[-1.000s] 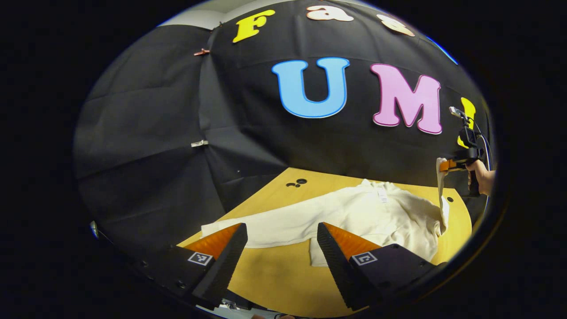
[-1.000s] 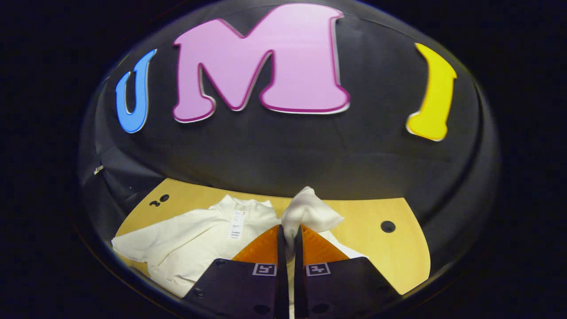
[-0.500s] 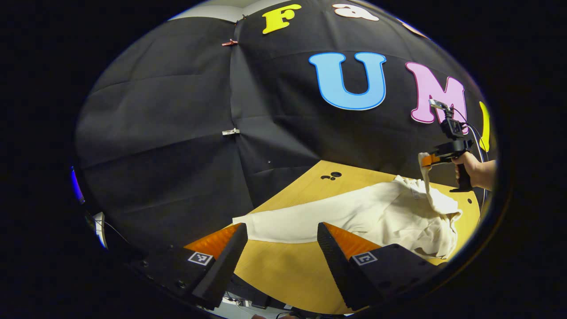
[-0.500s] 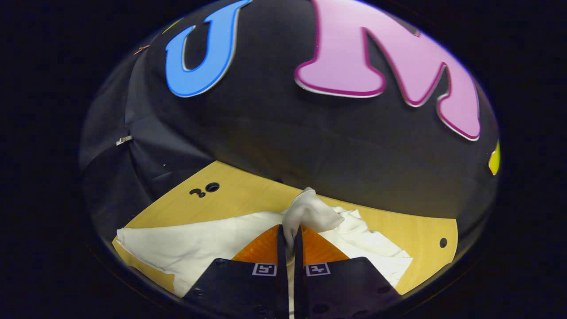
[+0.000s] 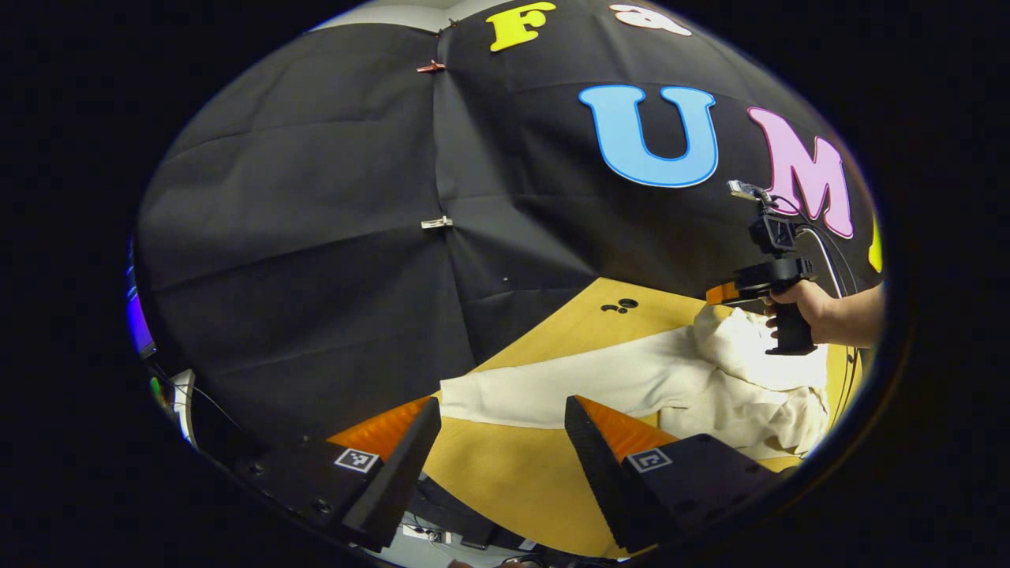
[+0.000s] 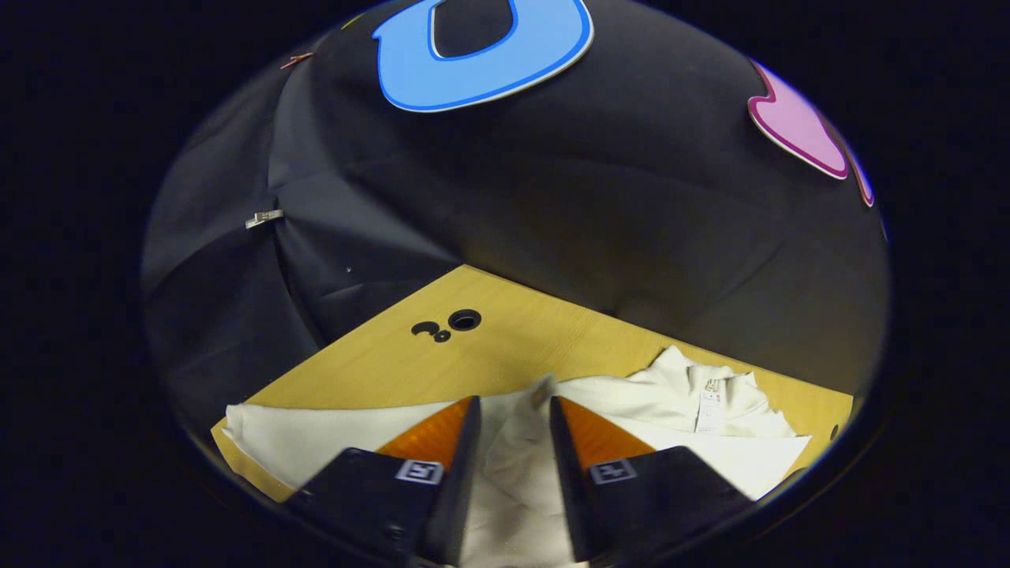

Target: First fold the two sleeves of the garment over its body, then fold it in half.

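Cream garment [image 5: 631, 383] on wooden table [image 5: 505, 473]. One sleeve [image 6: 513, 442] lies bunched over the body, between right gripper [image 6: 513, 450] jaws, parted. Other sleeve [image 5: 505, 394] still outstretched; half-fold pending. Left gripper [image 5: 497, 454] jaws apart, empty.

The garment [image 5: 694, 386] lies on the table [image 5: 505, 473], its sleeve [image 5: 536, 390] stretched left.

Right gripper [image 6: 513, 414] fingers parted over white garment [image 6: 631, 394] on wooden table [image 6: 505, 351], sleeve cloth between
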A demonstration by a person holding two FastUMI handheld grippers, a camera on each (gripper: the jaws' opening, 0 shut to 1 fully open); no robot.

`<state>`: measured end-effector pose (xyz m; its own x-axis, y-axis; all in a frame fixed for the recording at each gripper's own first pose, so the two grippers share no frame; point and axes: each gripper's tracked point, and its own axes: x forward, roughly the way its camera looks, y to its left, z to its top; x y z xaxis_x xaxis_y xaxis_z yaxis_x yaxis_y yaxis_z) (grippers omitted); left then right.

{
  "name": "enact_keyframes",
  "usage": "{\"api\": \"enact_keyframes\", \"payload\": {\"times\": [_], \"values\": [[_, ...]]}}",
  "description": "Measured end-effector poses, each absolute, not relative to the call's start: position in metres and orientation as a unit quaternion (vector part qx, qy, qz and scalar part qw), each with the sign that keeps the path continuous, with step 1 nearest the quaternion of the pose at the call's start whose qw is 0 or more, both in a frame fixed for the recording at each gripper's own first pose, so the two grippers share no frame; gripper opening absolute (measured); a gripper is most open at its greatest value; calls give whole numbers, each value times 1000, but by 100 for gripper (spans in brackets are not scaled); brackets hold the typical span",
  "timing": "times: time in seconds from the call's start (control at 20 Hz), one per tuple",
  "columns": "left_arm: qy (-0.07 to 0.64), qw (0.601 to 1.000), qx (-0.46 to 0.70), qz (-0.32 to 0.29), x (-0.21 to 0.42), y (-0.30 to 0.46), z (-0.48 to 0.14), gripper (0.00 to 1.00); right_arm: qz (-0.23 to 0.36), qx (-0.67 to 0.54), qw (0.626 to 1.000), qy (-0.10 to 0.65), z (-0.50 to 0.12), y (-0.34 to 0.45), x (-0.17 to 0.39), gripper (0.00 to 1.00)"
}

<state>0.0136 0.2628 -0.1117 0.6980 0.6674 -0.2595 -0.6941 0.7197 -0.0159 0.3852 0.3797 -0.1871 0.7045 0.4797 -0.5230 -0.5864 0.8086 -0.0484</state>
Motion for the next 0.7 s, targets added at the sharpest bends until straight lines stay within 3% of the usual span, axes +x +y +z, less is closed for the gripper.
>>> {"api": "enact_keyframes", "payload": {"times": [0.1,0.15,0.2,0.7], "values": [[115,918,-59,375,12,269,-111,98,291,-108,919,243,-179,372,380,80],[114,918,-60,376,12,273,-111,98,286,-110,921,240,-175,362,378,79],[112,918,-59,376,13,277,-113,98,274,-109,926,235,-168,349,376,100],[113,905,-99,399,43,372,-144,98,126,-73,965,218,-113,141,354,98]]}}
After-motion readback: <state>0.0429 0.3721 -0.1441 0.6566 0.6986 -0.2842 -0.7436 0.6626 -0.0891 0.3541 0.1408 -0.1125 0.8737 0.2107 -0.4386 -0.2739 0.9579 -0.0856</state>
